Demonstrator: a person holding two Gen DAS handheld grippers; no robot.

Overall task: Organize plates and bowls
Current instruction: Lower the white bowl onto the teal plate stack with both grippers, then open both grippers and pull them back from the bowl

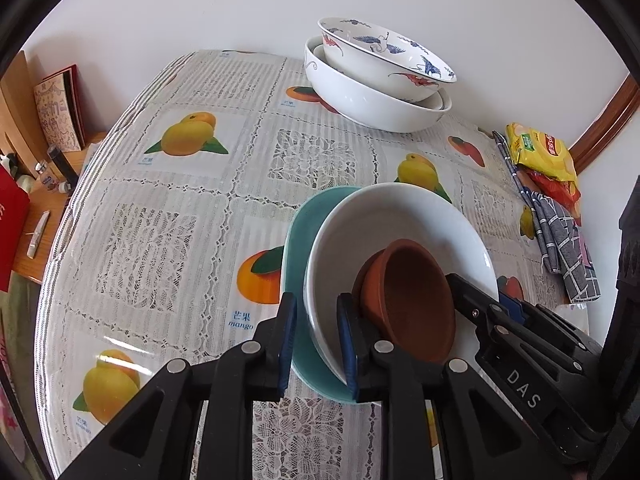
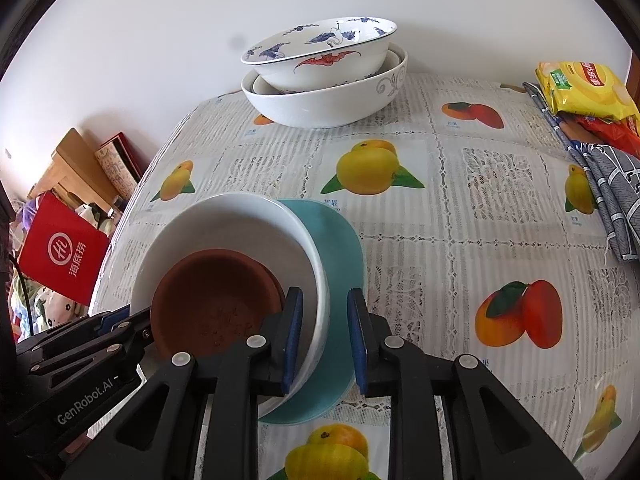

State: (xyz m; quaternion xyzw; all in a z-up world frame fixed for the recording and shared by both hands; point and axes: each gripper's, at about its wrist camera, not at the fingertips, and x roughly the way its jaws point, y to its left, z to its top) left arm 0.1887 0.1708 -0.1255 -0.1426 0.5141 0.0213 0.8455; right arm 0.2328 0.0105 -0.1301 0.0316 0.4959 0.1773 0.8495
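Observation:
A stack sits near the table's front: a teal plate (image 1: 295,248) (image 2: 340,248), a white bowl (image 1: 396,216) (image 2: 224,220) on it, and a brown clay dish (image 1: 412,296) (image 2: 216,296) inside the bowl. My left gripper (image 1: 317,344) straddles the left rims of the white bowl and teal plate, jaws open around them. My right gripper (image 2: 325,340) straddles the right rims the same way, jaws open. Each gripper shows in the other's view. Nested patterned bowls (image 1: 380,76) (image 2: 324,76) stand at the table's far edge.
The table has a fruit-print cloth (image 1: 192,216) (image 2: 460,216). Snack packets (image 1: 544,156) (image 2: 584,88) and a grey checked cloth (image 1: 560,240) (image 2: 612,188) lie at the right edge. A wooden side table with a book (image 1: 60,112) and a red bag (image 2: 64,248) stand left.

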